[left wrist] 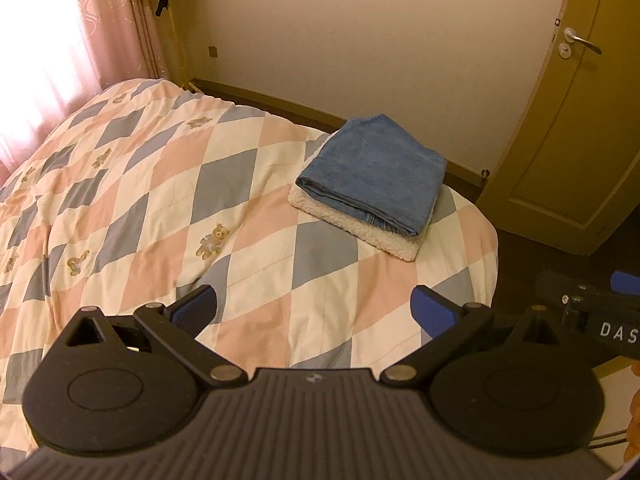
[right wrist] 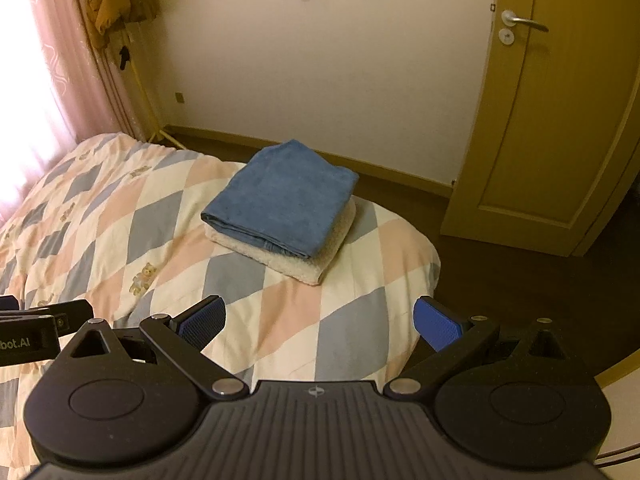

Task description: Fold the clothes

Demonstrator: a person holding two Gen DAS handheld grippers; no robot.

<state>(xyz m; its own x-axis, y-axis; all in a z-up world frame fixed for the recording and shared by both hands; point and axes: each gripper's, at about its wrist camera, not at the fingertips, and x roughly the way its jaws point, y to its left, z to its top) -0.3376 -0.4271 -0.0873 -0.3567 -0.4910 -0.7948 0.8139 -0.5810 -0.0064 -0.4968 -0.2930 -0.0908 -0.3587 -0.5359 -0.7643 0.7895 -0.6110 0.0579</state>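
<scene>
A folded blue denim garment [left wrist: 374,170] [right wrist: 282,198] lies on top of a folded cream fleece garment [left wrist: 360,228] [right wrist: 296,266], stacked near the far right corner of the bed. My left gripper [left wrist: 314,312] hovers open above the quilt, well short of the stack, nothing between its blue pads. My right gripper [right wrist: 320,322] is open too, empty, held over the bed's near right edge. Each gripper's body shows at the side of the other's view.
The bed carries a diamond-patterned quilt [left wrist: 160,184] [right wrist: 120,220] in pink, blue and cream with teddy bears. A pink curtain [left wrist: 48,40] hangs at the left. A wall and a closed door [right wrist: 560,120] stand beyond the bed, with dark floor [right wrist: 500,280] to the right.
</scene>
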